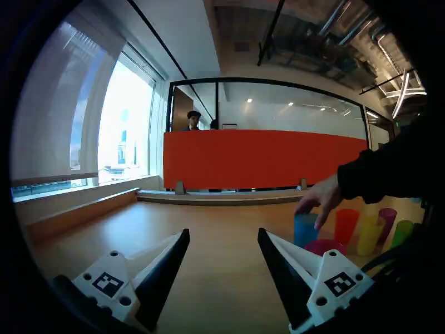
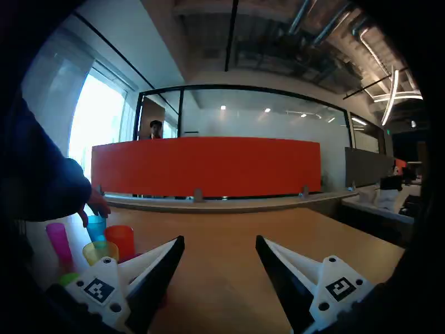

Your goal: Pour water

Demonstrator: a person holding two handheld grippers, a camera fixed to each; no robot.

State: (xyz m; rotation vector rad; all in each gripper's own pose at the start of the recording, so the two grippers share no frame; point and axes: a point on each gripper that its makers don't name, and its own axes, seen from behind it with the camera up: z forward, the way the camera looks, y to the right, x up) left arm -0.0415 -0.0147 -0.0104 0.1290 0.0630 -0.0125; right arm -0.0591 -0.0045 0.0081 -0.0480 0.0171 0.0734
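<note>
1. Your left gripper (image 1: 223, 231) and right gripper (image 2: 219, 238): fingers spread, holding nothing.
2. Cups (image 1: 346, 225) cluster on the table (image 1: 222, 278) between them; a hand (image 1: 320, 197) touches the blue cup (image 1: 305, 228), so reaching now risks striking it.
3. Tight packing: grasping one may topple neighbours.

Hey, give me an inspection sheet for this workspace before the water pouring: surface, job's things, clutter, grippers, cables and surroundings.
Surface: light wooden table, no spills seen.
Job's things: plastic cups in one cluster: blue cup, red cup, yellow cup, purple cup, green cup, pink cup. A hand in a dark sleeve rests on the blue cup.
Clutter: nothing seen.
Grippers: left gripper and right gripper both open, fingers holding nothing.
Cables: what look like dark cables beside the left gripper.
Surroundings: orange divider, window, glass wall, a person behind the divider.
</note>
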